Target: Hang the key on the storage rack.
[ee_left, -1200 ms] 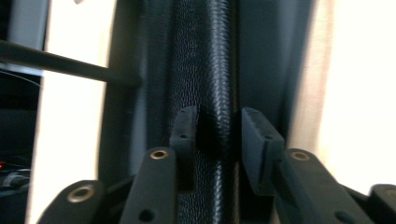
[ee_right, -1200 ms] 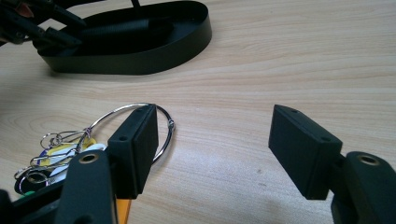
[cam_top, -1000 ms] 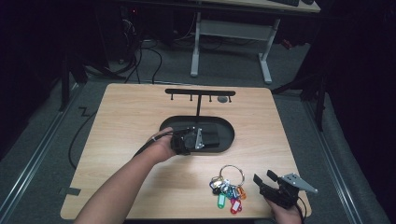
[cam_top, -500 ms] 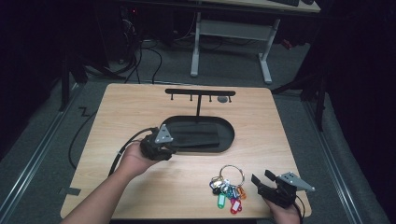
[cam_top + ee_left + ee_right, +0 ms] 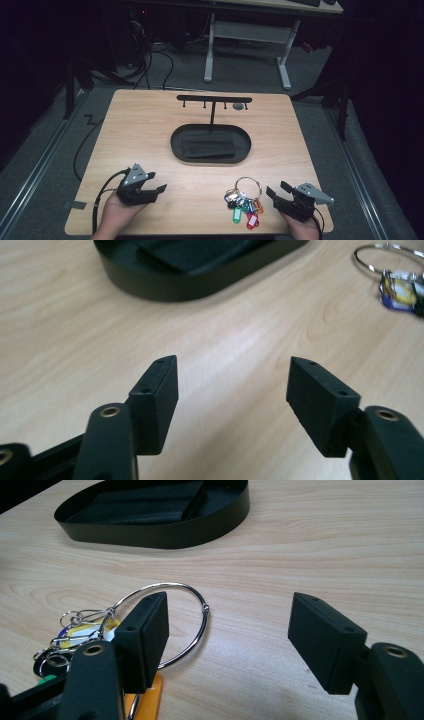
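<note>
With the key ring (image 5: pixel 244 199) lying near the table's (image 5: pixel 150 135) front edge, the right gripper (image 5: pixel 278 194) hovers beside it, gaping and empty; better to straddle the thin metal loop squarely. Left gripper (image 5: pixel 157 186), just opened, holds nothing.

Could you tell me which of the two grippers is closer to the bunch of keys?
The right gripper: its open jaws sit just beside the bunch of keys, almost at the big ring. The left gripper lies across the table, well apart from them.

Wooden table (image 5: pixel 150 135): tray (image 5: pixel 176 142), keys (image 5: pixel 243 202)
</note>
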`<action>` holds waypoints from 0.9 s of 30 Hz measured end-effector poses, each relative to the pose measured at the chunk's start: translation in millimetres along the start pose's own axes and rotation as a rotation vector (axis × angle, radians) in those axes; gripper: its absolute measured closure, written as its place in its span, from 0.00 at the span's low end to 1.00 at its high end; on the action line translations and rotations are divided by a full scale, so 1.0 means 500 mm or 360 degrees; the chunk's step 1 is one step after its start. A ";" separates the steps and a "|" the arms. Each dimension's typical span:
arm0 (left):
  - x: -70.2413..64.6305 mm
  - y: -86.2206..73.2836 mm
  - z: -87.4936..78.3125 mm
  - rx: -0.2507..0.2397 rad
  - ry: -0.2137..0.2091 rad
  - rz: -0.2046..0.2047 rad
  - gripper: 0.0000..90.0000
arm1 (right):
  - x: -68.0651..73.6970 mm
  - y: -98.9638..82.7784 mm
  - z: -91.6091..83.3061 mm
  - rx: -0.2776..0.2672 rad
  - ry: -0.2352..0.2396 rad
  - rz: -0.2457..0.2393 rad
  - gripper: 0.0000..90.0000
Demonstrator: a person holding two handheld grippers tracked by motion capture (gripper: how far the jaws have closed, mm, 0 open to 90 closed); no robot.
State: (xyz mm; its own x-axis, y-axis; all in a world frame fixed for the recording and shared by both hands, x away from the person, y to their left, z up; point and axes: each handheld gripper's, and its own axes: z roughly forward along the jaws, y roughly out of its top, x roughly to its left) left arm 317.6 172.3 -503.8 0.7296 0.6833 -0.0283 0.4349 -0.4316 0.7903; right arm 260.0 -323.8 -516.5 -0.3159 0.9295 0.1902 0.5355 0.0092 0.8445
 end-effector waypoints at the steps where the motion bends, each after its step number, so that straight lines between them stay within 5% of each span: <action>1: -0.003 -0.012 -0.004 -0.0008 0.0030 0.0016 0.40 | 0.001 0.000 -0.001 0.0007 0.0001 0.0000 0.37; 4: -0.002 -0.047 -0.009 -0.0012 0.0073 0.0013 0.38 | 0.004 -0.001 -0.001 0.0029 -0.0010 -0.0004 0.38; 11: 0.019 -0.051 -0.013 -0.0071 0.0024 -0.0068 0.34 | 0.015 0.000 0.010 0.0089 -0.0063 -0.0057 0.34; 16: 0.013 -0.052 0.000 -0.0060 -0.0010 -0.0013 0.34 | 0.037 0.004 0.008 0.0150 -0.0148 -0.0129 0.36; 22: -0.006 -0.049 -0.002 -0.0134 -0.0031 0.0117 0.34 | 0.077 0.040 0.017 0.0446 -0.0155 -0.0303 0.35; 27: -0.015 -0.045 -0.005 -0.0178 -0.0117 0.0067 0.35 | 0.093 0.078 0.032 0.0673 -0.0096 -0.0236 0.35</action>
State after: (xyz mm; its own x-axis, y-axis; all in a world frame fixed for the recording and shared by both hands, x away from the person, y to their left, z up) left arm 301.2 178.2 -520.0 0.7843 0.6194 -0.0351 0.3444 -0.3877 0.8550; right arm 278.6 -274.3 -482.8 -0.3741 0.9264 0.0424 0.7647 0.2823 0.5792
